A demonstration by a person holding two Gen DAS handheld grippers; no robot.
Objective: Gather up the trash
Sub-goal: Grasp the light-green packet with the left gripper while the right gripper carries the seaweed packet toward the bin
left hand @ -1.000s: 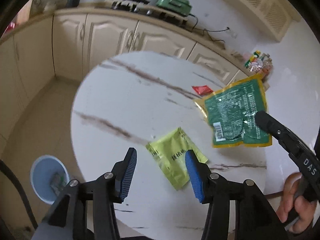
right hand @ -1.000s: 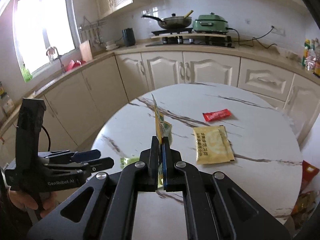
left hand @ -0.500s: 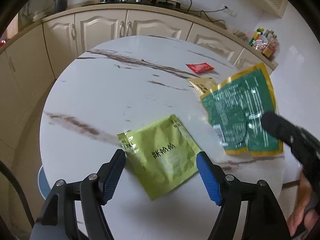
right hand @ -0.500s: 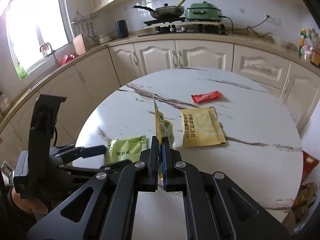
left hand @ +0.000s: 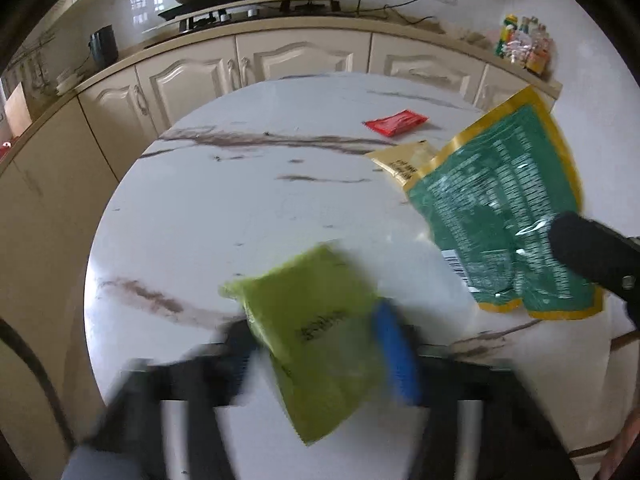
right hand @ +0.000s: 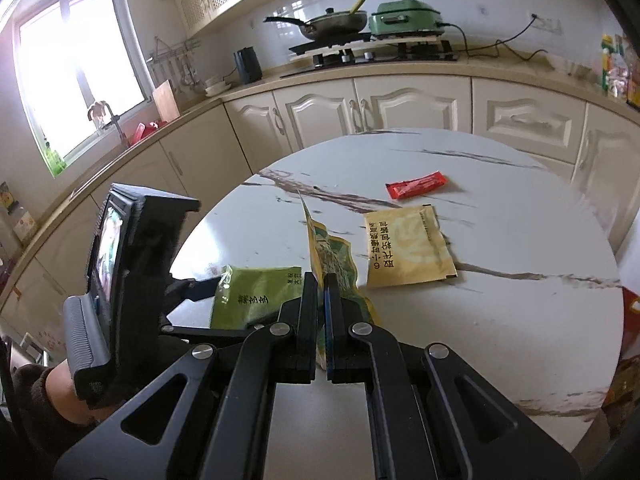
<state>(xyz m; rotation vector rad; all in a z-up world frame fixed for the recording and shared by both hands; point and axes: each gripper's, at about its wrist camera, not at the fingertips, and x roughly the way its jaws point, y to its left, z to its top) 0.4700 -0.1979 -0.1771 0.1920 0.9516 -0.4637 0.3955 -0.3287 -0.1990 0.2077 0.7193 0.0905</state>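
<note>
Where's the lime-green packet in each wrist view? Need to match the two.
Left wrist: lime-green packet low centre, blurred, between the left gripper as its jaws close.
Right wrist: lower left of centre, by the left gripper's tips, left of the right gripper shut on the green-and-yellow bag.
Shared landmark: red sachet, far side of the table.

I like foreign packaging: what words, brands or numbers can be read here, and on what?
Nothing can be quoted with confidence.
Yellow packet: Chinese print lying sideways, too small to read surely.
Lime packet: dark Chinese characters, too small; blurred in the left view.
Green bag: fine white print and a barcode, unreadable.
Red packet: no legible text.
</note>
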